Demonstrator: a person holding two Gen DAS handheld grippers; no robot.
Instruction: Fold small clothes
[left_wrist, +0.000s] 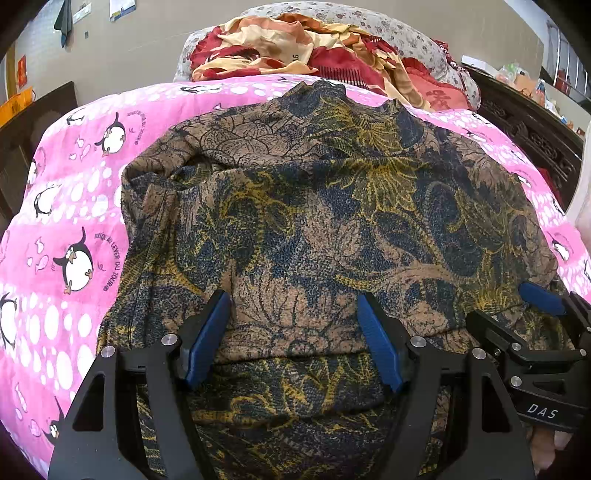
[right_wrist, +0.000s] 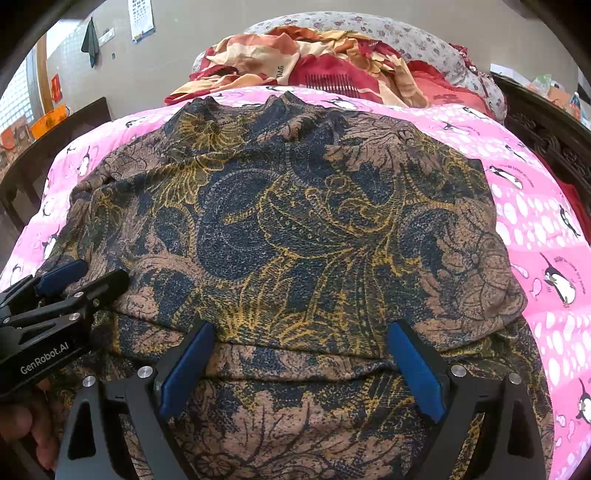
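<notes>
we see the patterned garment spread over the pink penguin blanket on the bed, its near edge folded back on itself. our left gripper hovers over that near fold, jaws wide, holding nothing. our right gripper sits just beside it over the same fold, jaws wide too. beyond the garment lies a red floral quilt.

brown, navy and yellow floral garment lies rumpled, near edge folded over itself.
</notes>
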